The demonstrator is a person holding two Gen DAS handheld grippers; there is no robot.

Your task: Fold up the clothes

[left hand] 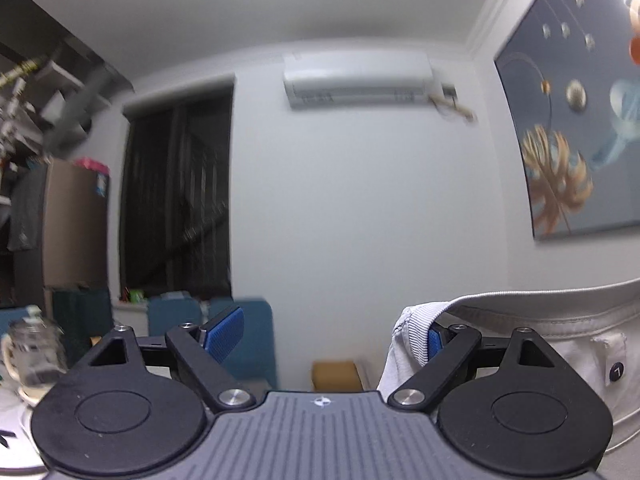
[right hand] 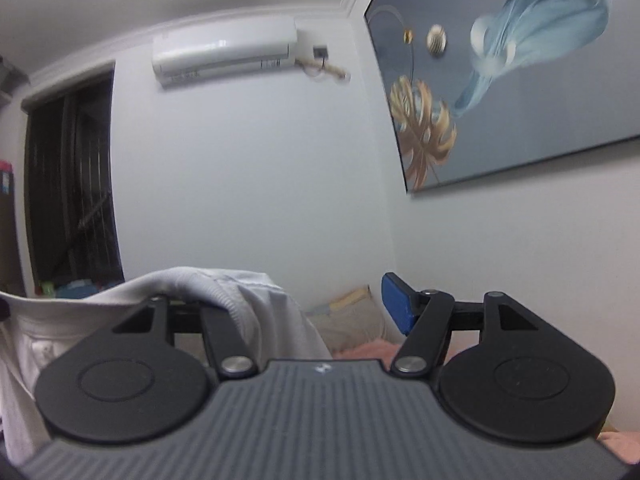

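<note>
I have the white cotton garment with a ribbed neckband [left hand: 540, 320] raised in the air in front of the pale wall, strung between my two tools by its collar. On my left gripper [left hand: 332, 334] the jaws stand wide apart; the collar is draped over the right-hand blue pad [left hand: 434, 344] only, hooked rather than pinched, while the other blue pad is bare. My right gripper [right hand: 304, 300] is spread just as wide, its left-hand finger buried under the same collar [right hand: 208, 284], its other blue pad [right hand: 396, 304] free.

I judge this a lift-and-spread step: the shirt hangs from its neck opening, its body below both cameras and out of sight, so I cannot tell how creased or how folded it is. Whatever comes next calls for keeping the two tools level and apart, since nothing clamps the cloth and it could slide off either finger.

Beneath the white wall air conditioner [left hand: 358, 80], past the garment, lie teal chairs [left hand: 244, 340] and a clear glass jar [left hand: 32, 356] far to its left. A pink cloth [right hand: 360, 350] lies low beyond my right tool. Nothing stands in the way up here.
</note>
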